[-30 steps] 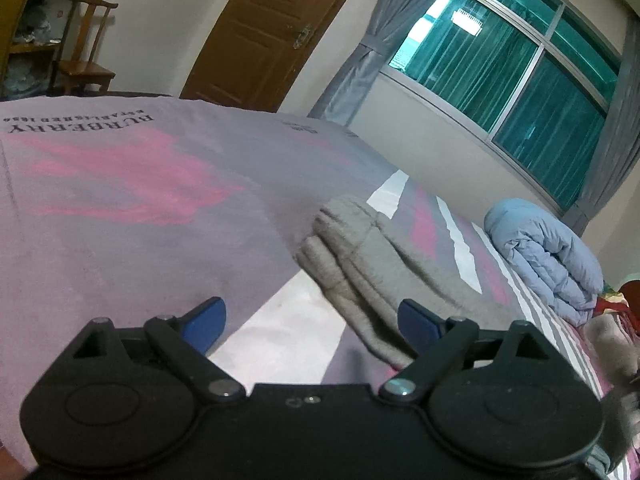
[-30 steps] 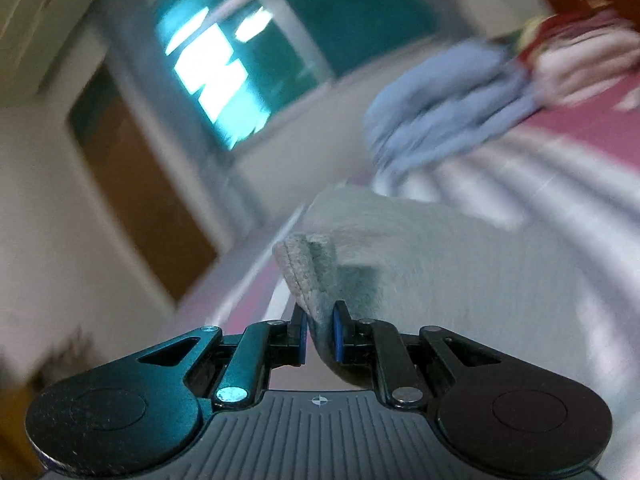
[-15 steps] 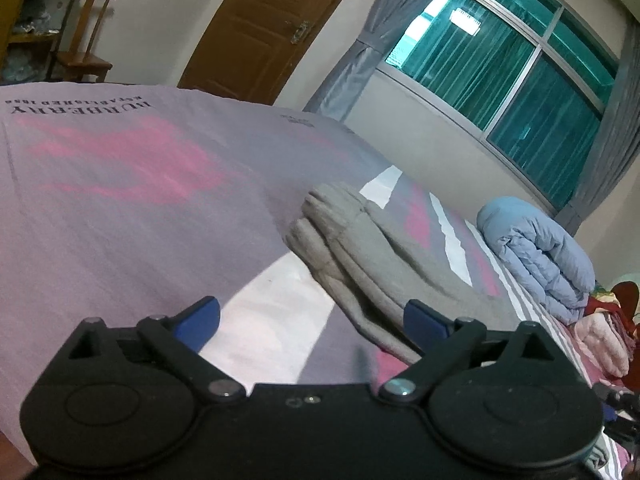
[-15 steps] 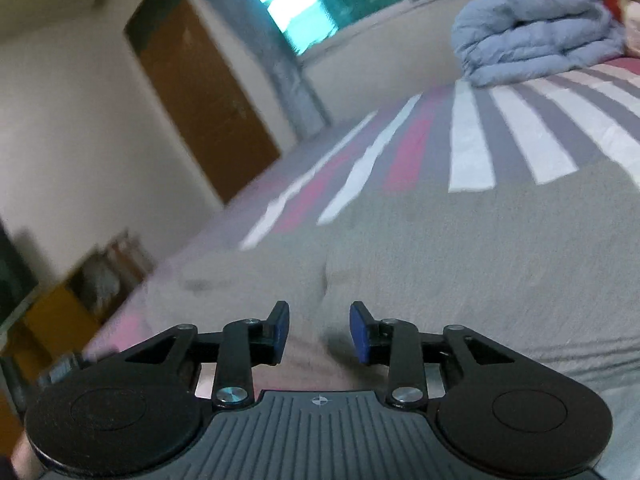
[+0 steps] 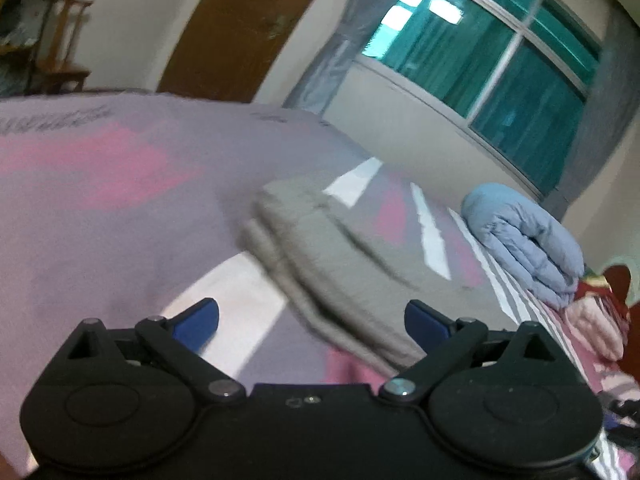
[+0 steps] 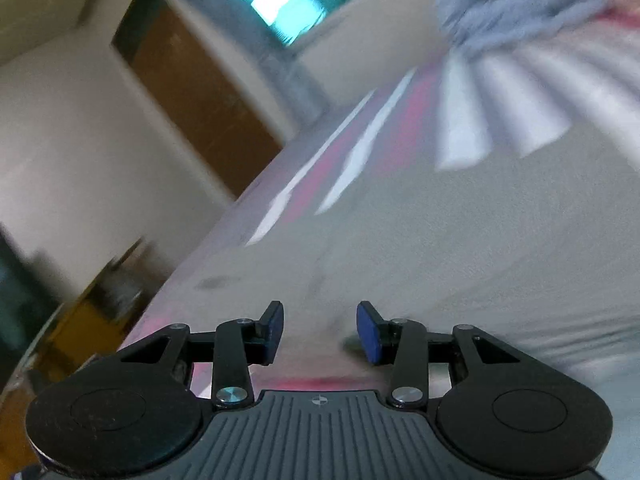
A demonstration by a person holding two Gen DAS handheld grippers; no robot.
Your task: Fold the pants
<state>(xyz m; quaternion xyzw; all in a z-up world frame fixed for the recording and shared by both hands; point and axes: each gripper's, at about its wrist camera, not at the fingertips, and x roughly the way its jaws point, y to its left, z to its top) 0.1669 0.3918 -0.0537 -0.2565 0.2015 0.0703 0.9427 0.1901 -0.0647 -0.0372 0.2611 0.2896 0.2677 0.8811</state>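
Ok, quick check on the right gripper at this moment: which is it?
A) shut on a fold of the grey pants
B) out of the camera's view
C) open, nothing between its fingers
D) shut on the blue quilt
C: the right gripper has its blue pads apart with only a gap between them, and the grey pants lie spread on the bed beyond it, not pinched.

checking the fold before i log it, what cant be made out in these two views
- Left wrist view: motion blur softens the layered edge of the gray pants; the layer count is unreadable.
- Left wrist view: the open left gripper and its body hide the near end of the pants.
- Right wrist view: heavy blur past the open right gripper; the pants' outline against the bedsheet is lost.
- Print on the bedsheet, left wrist view: blurred, illegible.
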